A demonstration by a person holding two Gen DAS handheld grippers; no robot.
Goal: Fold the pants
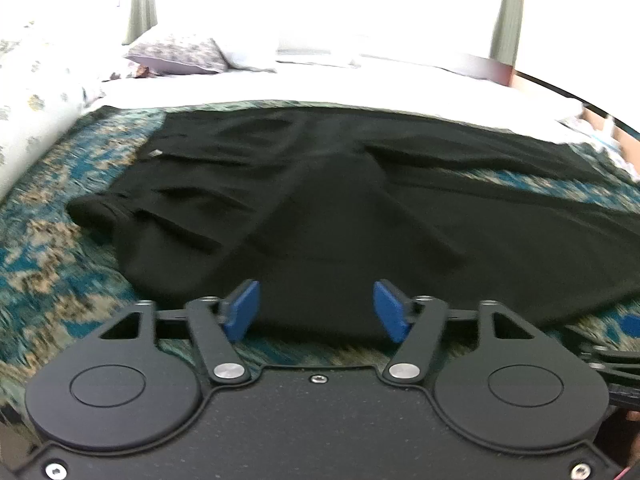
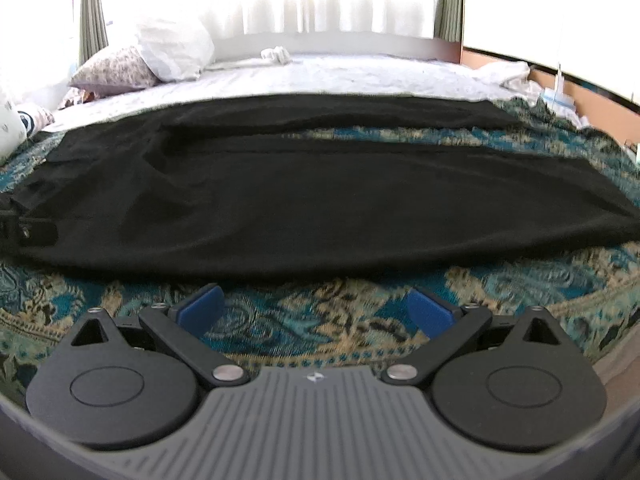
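Left gripper (image 1: 316, 310) has its blue pads spread wide, nothing pinched, with the near edge of the black fabric pants (image 1: 340, 208) sitting right between them. Right gripper (image 2: 316, 312) is spread wide too, hovering over the teal and gold patterned bedspread (image 2: 280, 320), just short of the pants' edge (image 2: 320, 200). Pants are laid out flat across the bed, legs running off to the right, a bit wrinkled near the waist. Floral pillow (image 2: 112, 70) sits back by the curtains.

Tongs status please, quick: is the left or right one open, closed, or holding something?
Left tongs: open, empty, at the near edge of the black pants.
Right tongs: open, empty, over the patterned bedspread.
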